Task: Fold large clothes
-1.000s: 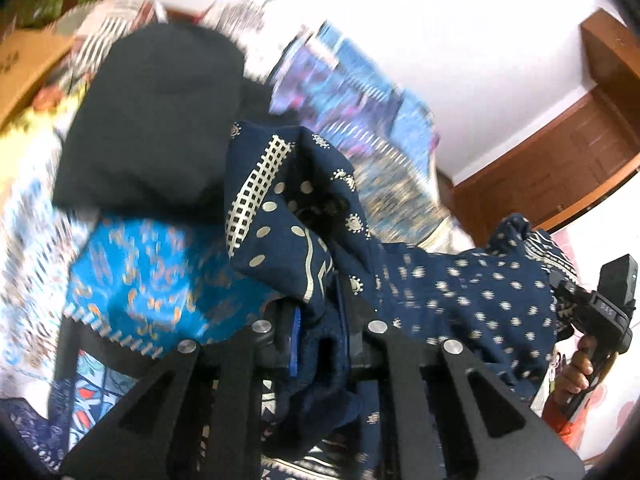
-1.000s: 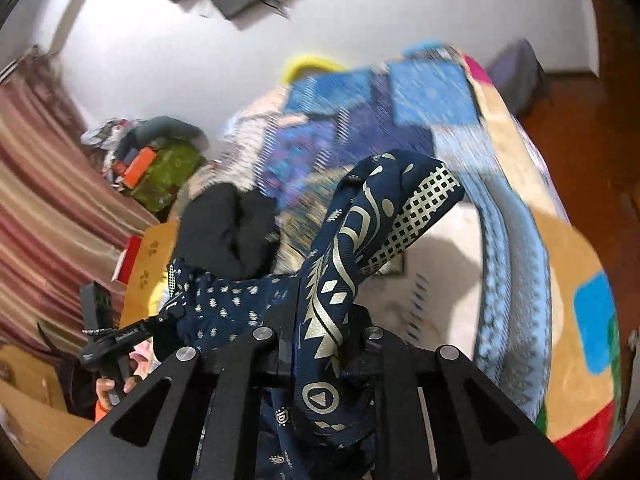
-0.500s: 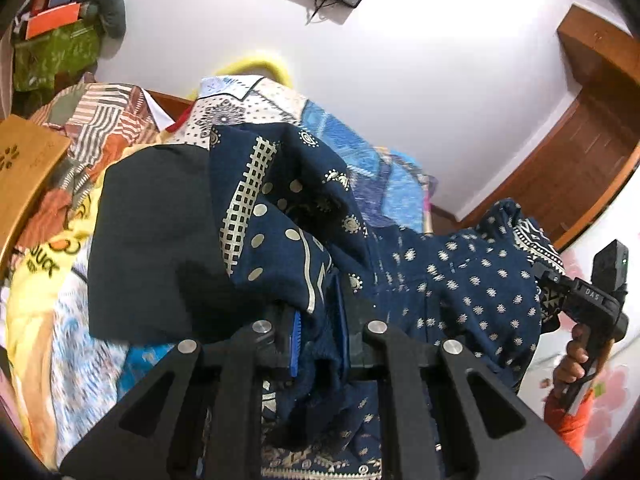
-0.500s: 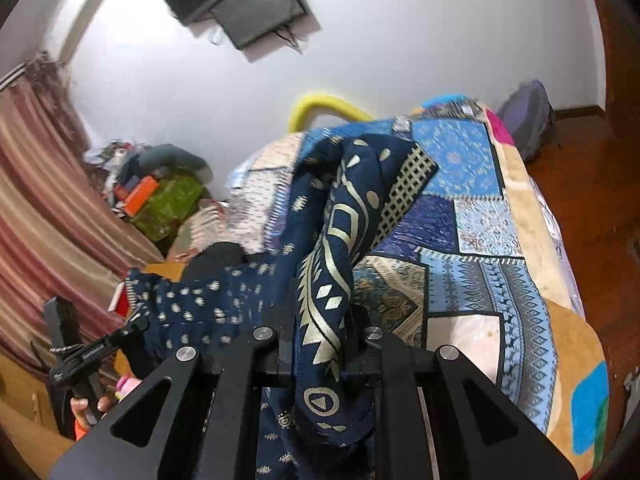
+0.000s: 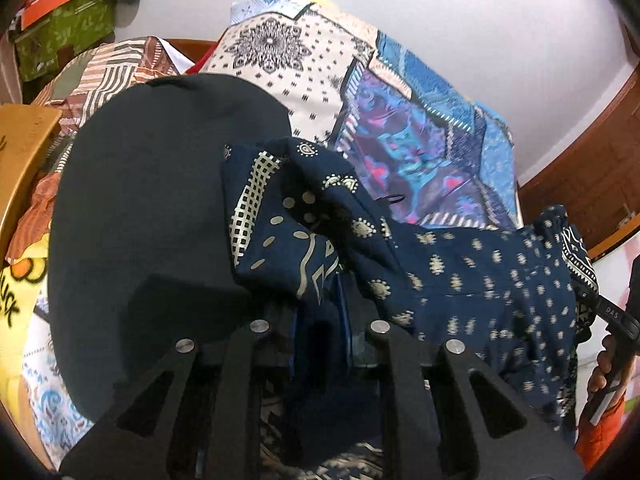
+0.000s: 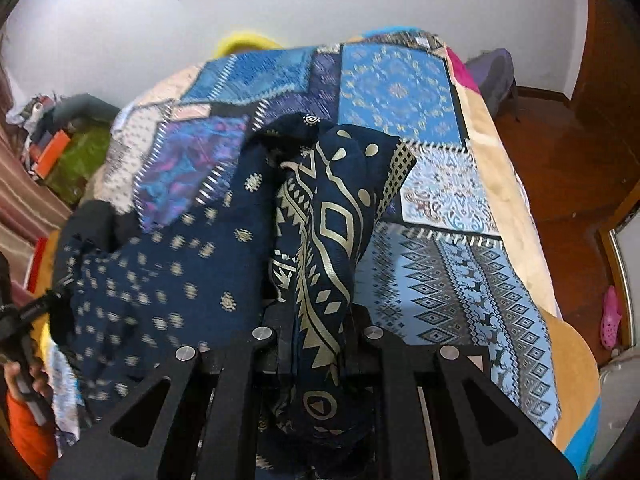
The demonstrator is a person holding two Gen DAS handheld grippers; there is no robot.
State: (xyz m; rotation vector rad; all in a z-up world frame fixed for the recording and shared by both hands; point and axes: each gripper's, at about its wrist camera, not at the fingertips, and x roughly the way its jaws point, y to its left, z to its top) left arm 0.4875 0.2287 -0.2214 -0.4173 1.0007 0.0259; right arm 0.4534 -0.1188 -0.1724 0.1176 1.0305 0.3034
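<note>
The left gripper (image 5: 320, 320) jaws are opening, navy printed garment (image 5: 460, 280) between them; the right gripper (image 6: 318, 320) is clamped on it.

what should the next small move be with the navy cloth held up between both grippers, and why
Probably lower both ends toward the patchwork bedspread. The left gripper and right gripper each pinch a bunched end of the navy printed garment, which hangs slack between them above the bed, not yet laid flat for folding.
</note>
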